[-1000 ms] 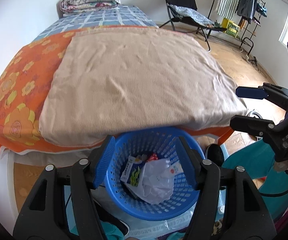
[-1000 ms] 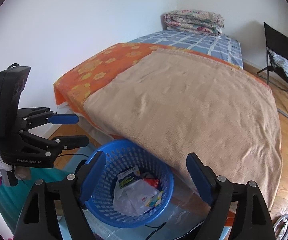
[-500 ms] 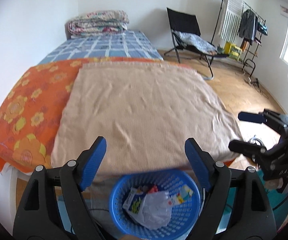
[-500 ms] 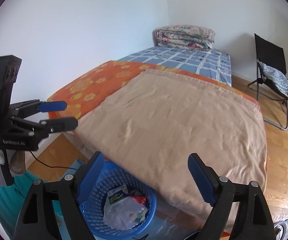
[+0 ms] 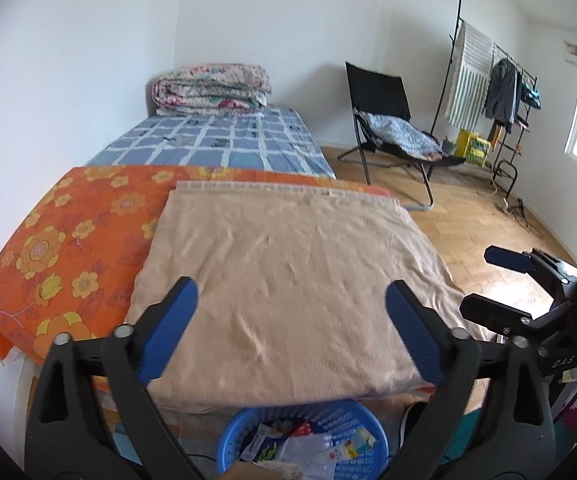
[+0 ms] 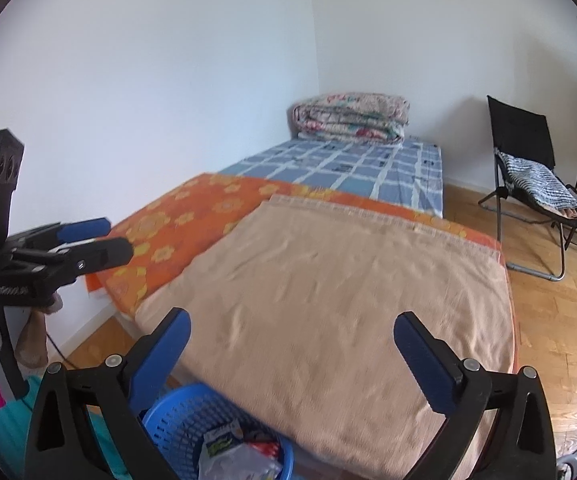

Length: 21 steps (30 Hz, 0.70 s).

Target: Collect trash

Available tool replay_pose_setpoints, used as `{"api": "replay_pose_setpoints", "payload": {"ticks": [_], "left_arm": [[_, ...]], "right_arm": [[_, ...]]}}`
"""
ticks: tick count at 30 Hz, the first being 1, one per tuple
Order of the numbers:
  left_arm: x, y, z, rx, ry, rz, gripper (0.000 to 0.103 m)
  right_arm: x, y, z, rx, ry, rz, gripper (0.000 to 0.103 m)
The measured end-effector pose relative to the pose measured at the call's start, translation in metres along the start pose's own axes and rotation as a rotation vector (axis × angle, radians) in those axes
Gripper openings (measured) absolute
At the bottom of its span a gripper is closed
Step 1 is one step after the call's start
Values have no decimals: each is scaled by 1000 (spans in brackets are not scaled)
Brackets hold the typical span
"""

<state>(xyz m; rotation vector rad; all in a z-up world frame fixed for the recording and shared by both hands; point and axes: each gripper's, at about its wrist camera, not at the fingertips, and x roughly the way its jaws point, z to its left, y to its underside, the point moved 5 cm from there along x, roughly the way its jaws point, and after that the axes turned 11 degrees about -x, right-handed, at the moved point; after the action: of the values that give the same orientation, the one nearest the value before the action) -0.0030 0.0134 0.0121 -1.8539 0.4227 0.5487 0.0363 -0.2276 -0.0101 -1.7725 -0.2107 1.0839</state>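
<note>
A blue plastic basket [image 5: 248, 420] stands on the floor at the foot of the bed, with wrappers and crumpled plastic trash [image 5: 308, 454] inside. My left gripper [image 5: 291, 296] hovers above it over the blanket edge, its jaws opening wide with nothing between them. My right gripper [image 6: 292, 322] hangs likewise above the basket [image 6: 176, 420] and its trash [image 6: 236, 456], jaws opening and empty. Each gripper shows in the other's view: the right gripper [image 5: 482, 280] at the right edge, the left gripper [image 6: 116, 237] at the left edge.
A beige blanket [image 5: 288, 280] covers the near bed over an orange flowered sheet [image 5: 68, 248]. A folded quilt [image 5: 212, 88] lies at the far end. A black folding chair [image 5: 384, 120] and a clothes rack [image 5: 496, 92] stand on the wooden floor [image 5: 468, 208] to the right.
Both grippers have risen and tipped upward, away from the basket, which has slid to the bottom of both views. Both pairs of jaws have spread wider.
</note>
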Motion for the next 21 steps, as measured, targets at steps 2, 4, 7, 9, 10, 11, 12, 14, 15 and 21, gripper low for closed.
{"api": "replay_pose_setpoints", "payload": {"ticks": [2, 4, 7, 9, 10, 11, 12, 14, 15, 21], "left_arm": [[-2, -3, -2, -1, -6, -22, 100], [-3, -6, -3, 1, -18, -34, 100], [-2, -8, -3, -15, -32, -41, 102], [0, -7, -3, -27, -27, -36, 102], [2, -7, -2, -34, -29, -29, 102], [4, -6, -1, -39, -32, -24, 102], [6, -5, 0, -46, -31, -18, 102], [10, -4, 2, -66, -19, -2, 102], [12, -3, 3, -76, -17, 6, 102], [16, 2, 5, -88, -36, 17, 102]], "right_arm": [[-1, -3, -3, 11, 6, -16, 103], [-2, -5, -6, 20, 10, -27, 103], [0, -6, -11, 34, 14, -38, 103], [2, -6, -14, 46, 14, -40, 103], [4, -5, -14, 50, 12, -37, 103], [5, -5, -14, 51, 11, -33, 103], [7, -4, -14, 49, 11, -27, 103], [10, -3, -13, 46, 14, -18, 103], [11, -2, -13, 44, 13, -14, 103], [14, 0, -13, 52, 3, -1, 103]]}}
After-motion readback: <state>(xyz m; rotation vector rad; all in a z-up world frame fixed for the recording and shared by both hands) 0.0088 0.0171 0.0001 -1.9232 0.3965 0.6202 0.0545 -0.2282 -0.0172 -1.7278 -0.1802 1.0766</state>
